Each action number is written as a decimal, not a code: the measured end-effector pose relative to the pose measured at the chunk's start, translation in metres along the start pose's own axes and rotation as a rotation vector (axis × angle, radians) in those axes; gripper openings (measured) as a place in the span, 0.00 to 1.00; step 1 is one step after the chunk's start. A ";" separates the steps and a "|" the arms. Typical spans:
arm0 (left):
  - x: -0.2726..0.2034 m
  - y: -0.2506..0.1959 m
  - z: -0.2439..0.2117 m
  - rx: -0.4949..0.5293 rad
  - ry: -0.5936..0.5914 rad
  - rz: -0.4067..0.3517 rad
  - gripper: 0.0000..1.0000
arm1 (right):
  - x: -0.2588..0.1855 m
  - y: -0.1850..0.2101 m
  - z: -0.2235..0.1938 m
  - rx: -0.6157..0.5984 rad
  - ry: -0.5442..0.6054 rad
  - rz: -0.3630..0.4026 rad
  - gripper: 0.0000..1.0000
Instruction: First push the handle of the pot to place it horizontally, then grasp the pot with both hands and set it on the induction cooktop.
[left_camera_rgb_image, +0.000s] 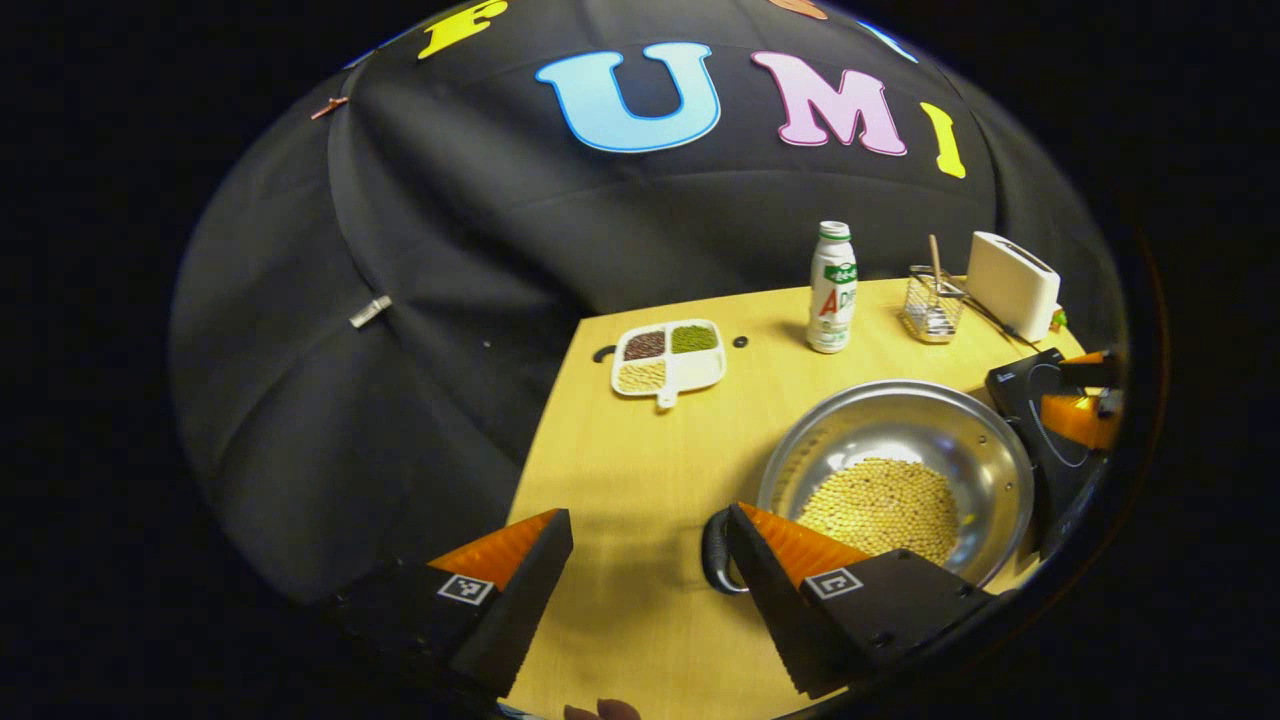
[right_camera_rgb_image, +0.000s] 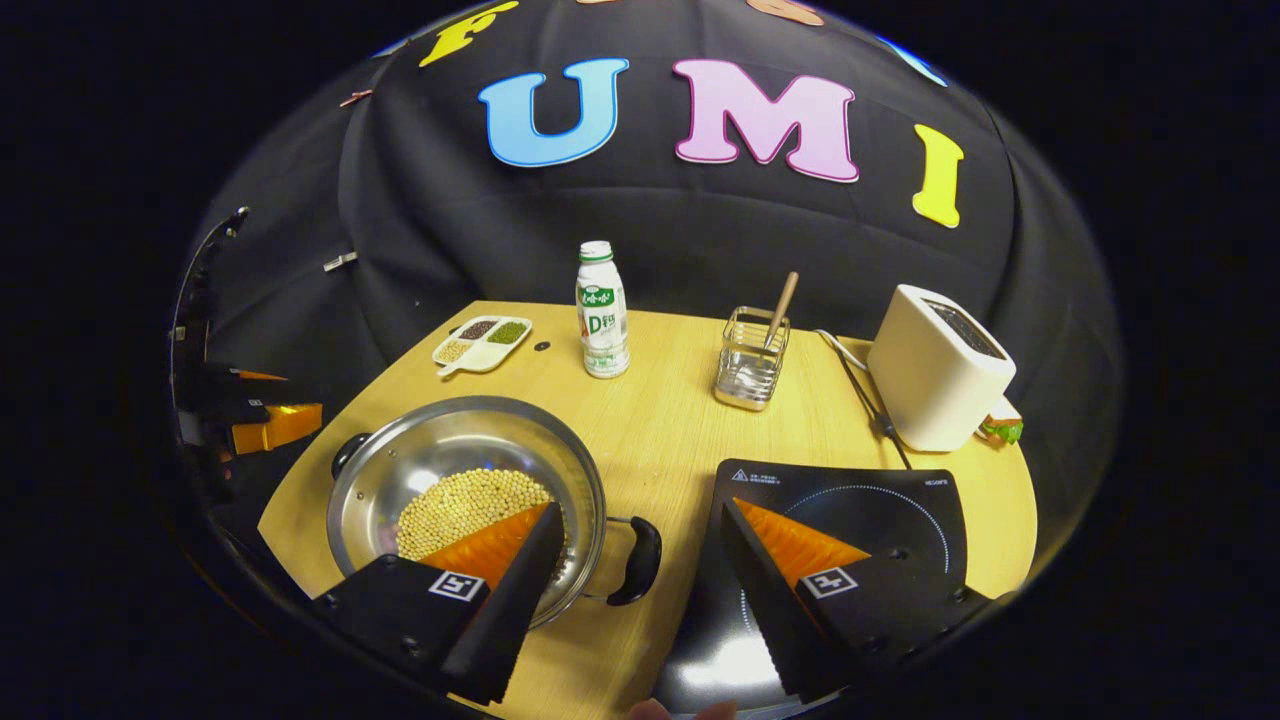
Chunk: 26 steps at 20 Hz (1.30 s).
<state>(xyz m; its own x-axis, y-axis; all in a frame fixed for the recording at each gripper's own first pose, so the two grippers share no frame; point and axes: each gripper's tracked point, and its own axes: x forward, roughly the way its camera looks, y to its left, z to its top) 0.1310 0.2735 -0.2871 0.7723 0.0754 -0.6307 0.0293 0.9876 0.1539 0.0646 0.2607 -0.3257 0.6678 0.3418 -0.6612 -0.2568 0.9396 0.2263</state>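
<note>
Flanking pot (right_camera_rgb_image: 465, 490) near table edge (right_camera_rgb_image: 300, 480): left tongs (left_camera_rgb_image: 640, 555), right tongs (right_camera_rgb_image: 640, 545) both spread, empty.

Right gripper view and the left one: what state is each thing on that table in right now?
Pot: lidless, beans inside, standing beside the cooktop.
Induction cooktop: bare, nothing on it.
Bottle: upright, capped.
Toaster: upright, slot empty as far as visible.
Wire holder: upright, one stick in it.
Divided dish: three sections filled, one empty.
Left gripper: open.
Right gripper: open.
</note>
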 end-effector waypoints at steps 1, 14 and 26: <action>0.003 -0.014 -0.008 -0.018 0.030 -0.062 0.97 | 0.004 0.001 -0.004 0.012 0.014 0.001 0.99; 0.060 -0.042 -0.047 -0.133 0.212 -0.200 0.75 | 0.050 0.013 -0.049 0.137 0.198 0.037 0.95; 0.070 -0.042 -0.052 -0.145 0.212 -0.188 0.57 | 0.071 0.016 -0.073 0.213 0.278 0.000 0.55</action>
<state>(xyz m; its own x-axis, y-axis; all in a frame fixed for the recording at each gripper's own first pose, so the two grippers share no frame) 0.1511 0.2441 -0.3775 0.6124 -0.0982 -0.7844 0.0563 0.9951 -0.0807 0.0568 0.2987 -0.4207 0.4443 0.3511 -0.8242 -0.0856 0.9324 0.3511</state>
